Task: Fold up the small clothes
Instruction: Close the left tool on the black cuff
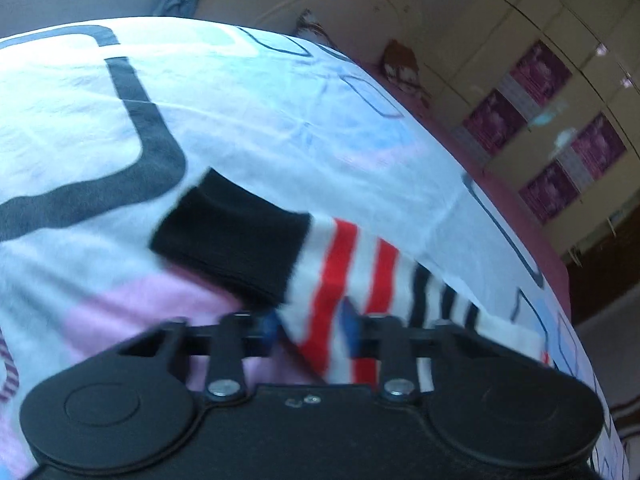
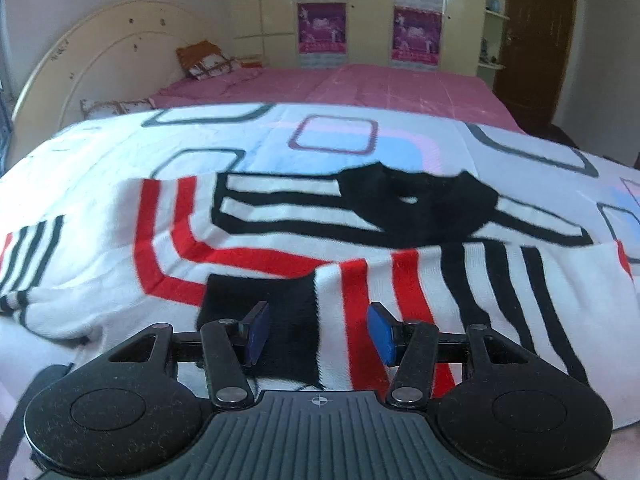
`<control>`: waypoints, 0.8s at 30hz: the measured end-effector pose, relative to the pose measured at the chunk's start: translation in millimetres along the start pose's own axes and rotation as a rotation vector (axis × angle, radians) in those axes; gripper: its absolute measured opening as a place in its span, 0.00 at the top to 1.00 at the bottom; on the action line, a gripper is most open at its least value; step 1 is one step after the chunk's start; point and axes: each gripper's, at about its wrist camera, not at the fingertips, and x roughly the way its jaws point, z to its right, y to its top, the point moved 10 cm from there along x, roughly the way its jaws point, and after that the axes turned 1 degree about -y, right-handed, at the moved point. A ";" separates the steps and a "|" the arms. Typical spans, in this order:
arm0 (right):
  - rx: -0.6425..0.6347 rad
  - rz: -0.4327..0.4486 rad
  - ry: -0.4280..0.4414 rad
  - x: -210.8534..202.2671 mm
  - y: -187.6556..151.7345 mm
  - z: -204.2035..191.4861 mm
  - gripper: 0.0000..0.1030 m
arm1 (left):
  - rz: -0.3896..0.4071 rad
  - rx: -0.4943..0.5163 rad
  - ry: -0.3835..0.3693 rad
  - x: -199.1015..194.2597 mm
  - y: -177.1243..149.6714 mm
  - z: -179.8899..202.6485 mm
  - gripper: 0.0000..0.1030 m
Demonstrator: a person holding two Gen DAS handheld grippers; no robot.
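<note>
A striped sweater lies spread on a patterned bedsheet. The left tongs pinch its sleeve; the right tongs hang half open above its black cuff, gripping nothing

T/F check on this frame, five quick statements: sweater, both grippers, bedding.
1. The sweater has red and black stripes on white. True.
2. The right gripper is clamped on a sock. False: its jaws stand open over the black cuff.
3. The sweater lies on a patterned sheet. True.
4. The collar is green. False: black.
5. The left gripper has sweater fabric between its pads. True.
</note>
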 end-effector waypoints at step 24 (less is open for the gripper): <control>0.145 0.092 0.005 -49.3 2.3 58.7 0.49 | -0.063 0.623 -0.512 -80.0 -131.7 289.8 0.94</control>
